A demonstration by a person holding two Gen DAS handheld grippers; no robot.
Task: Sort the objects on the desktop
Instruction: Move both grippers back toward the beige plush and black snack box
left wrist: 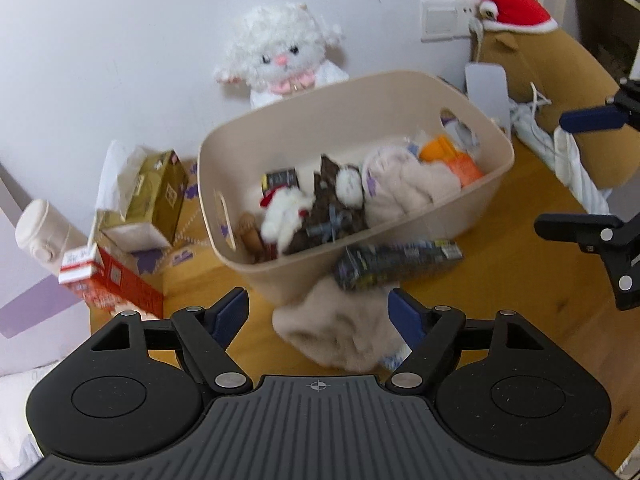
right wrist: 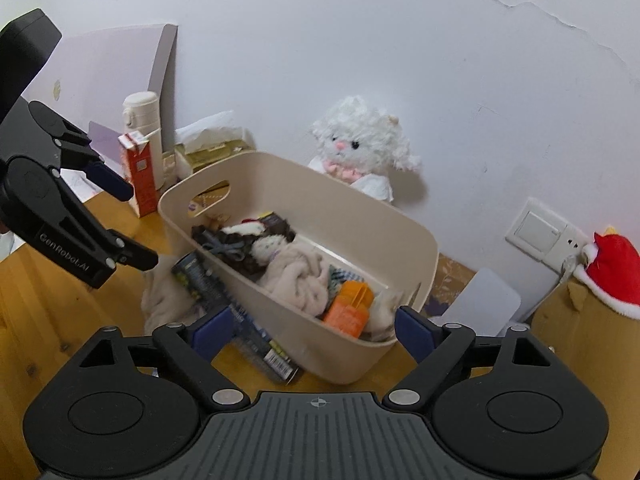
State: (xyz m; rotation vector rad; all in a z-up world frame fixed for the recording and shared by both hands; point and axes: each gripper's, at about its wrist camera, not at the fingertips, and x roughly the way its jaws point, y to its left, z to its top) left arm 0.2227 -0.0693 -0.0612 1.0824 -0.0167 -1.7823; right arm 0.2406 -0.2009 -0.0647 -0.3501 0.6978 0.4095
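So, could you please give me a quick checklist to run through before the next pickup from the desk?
1. Left tongs open and empty: ok.
2. Right tongs open and empty: ok.
3. Beige cloth outside the bin, in front of the left tongs: ok.
4. Dark packet lying across the cloth, against the bin: not ok.
5. Room left in the bin: ok.
6. Right tongs clear of the left ones' path: cannot tell.

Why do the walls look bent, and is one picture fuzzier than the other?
Both views come through fisheye lenses, which bow the edges and darken the corners. The left wrist view is smeared: the bin and dark packet blur. The right wrist view is sharper; the packet's barcode reads clearly.
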